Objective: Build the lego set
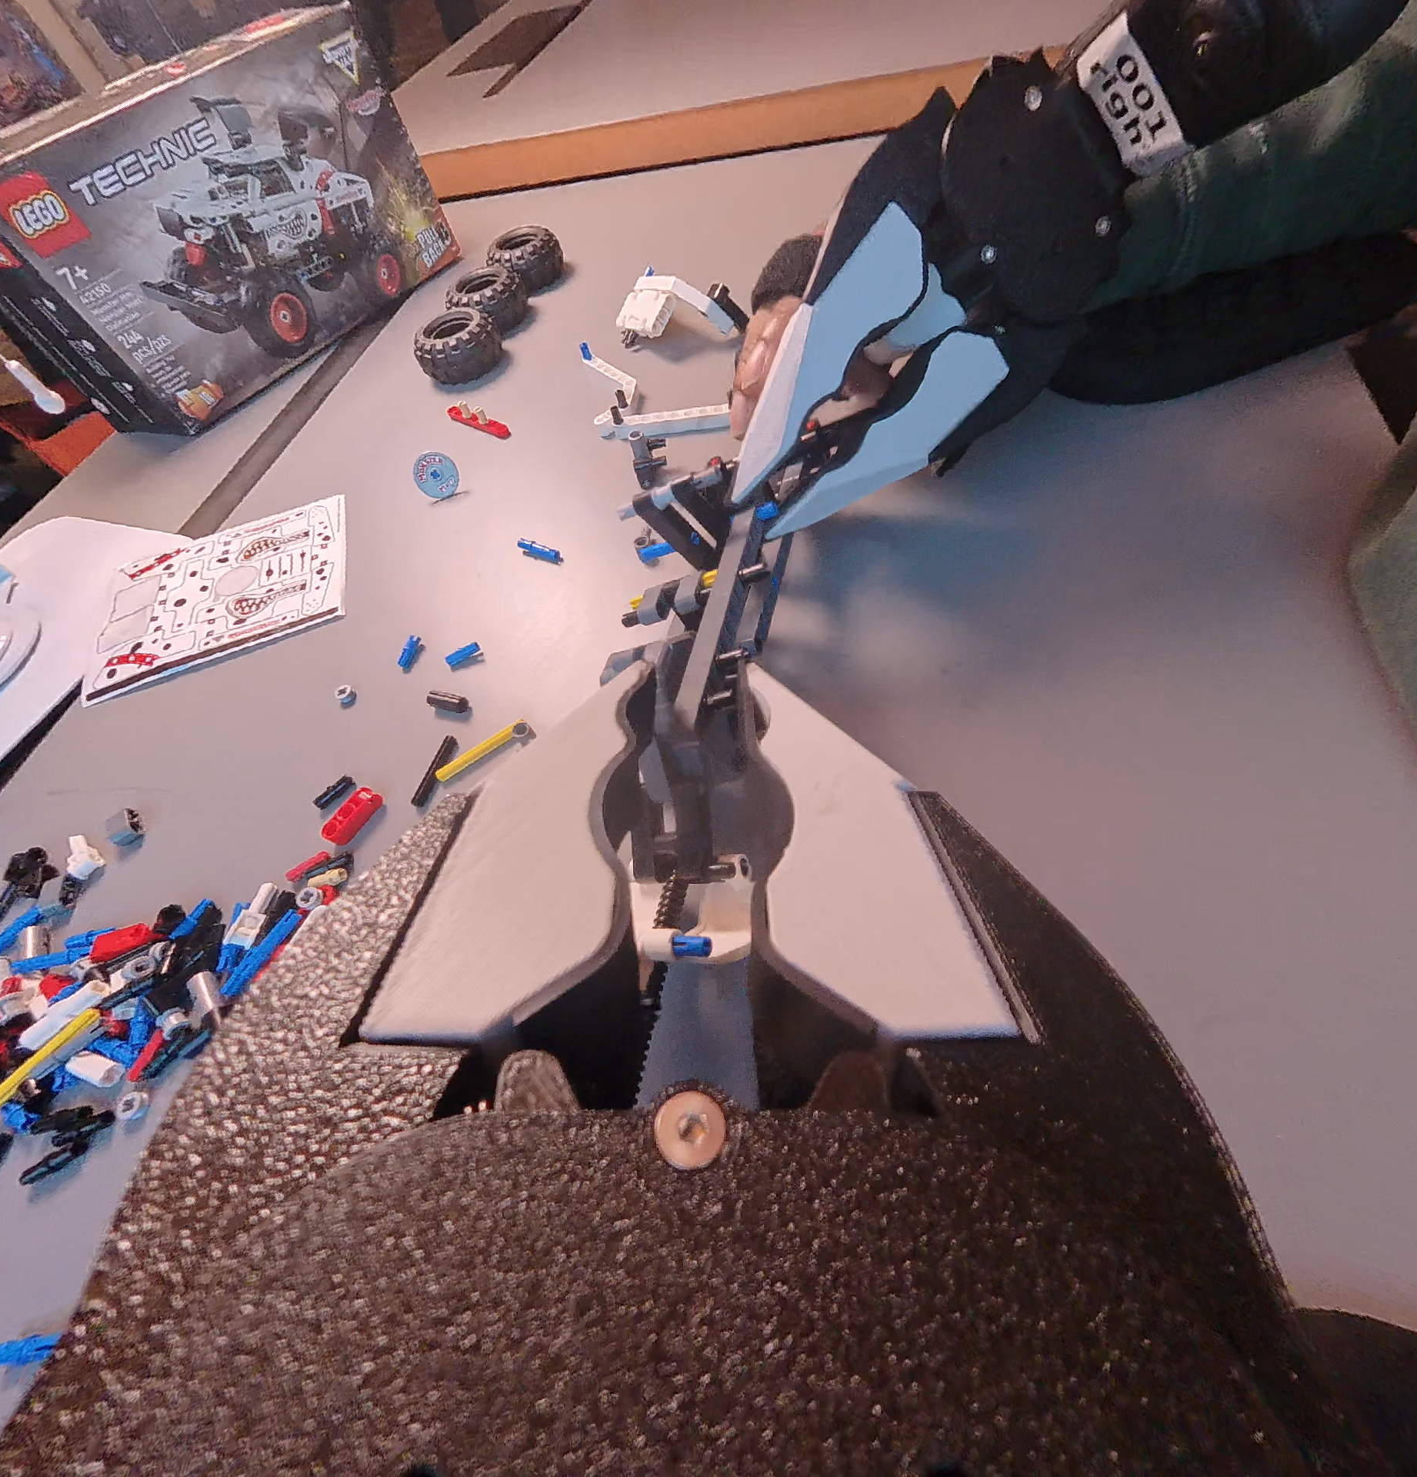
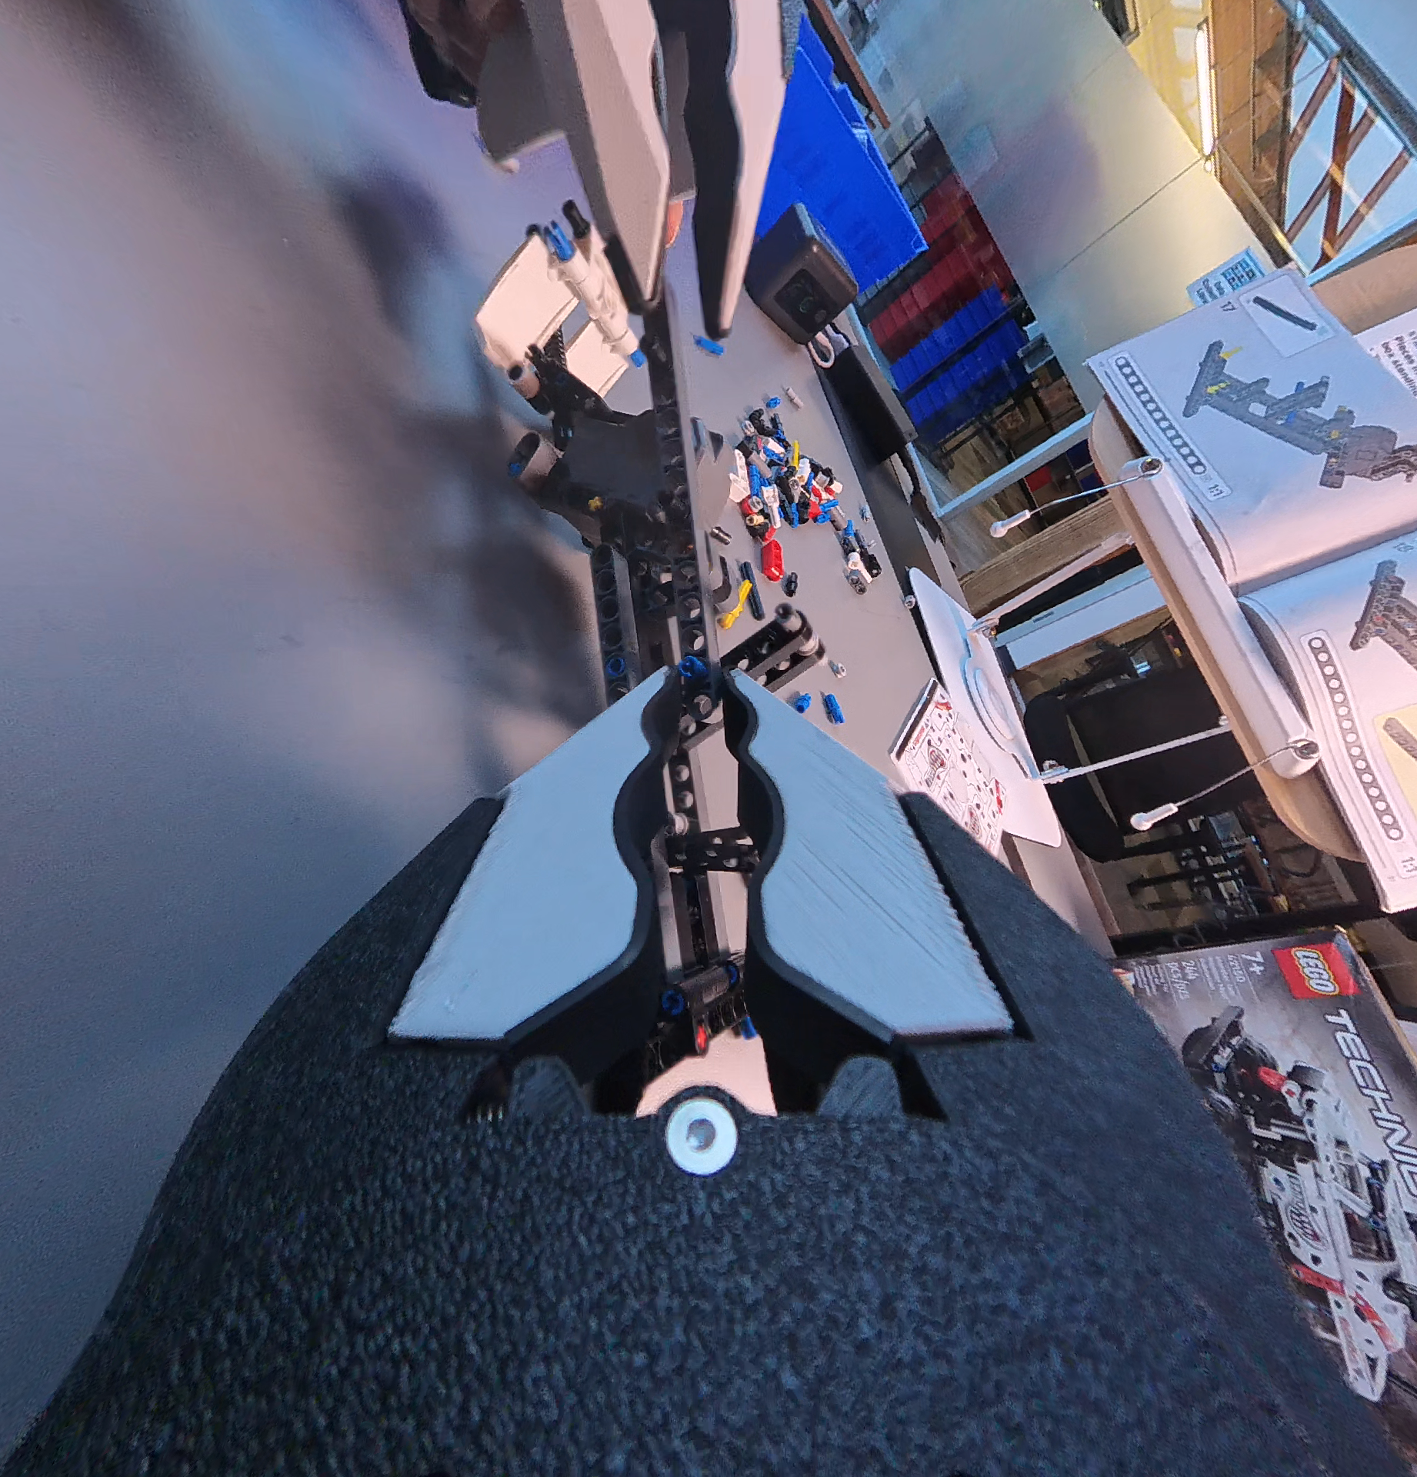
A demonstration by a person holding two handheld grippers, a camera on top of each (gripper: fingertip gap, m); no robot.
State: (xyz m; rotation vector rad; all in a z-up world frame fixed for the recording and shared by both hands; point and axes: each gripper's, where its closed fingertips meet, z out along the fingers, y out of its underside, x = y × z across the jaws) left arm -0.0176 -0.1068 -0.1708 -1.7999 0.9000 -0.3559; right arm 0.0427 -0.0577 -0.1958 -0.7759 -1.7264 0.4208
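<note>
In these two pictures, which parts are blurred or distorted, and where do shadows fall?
Left wrist view: the near claw is smeared by motion blur, the box and table edges bend from the wide lens, and soft shadows lie beside the frame. Right wrist view: the left half is a dark blurred table with smeared shadows, while the parts pile stays fairly sharp.
</note>
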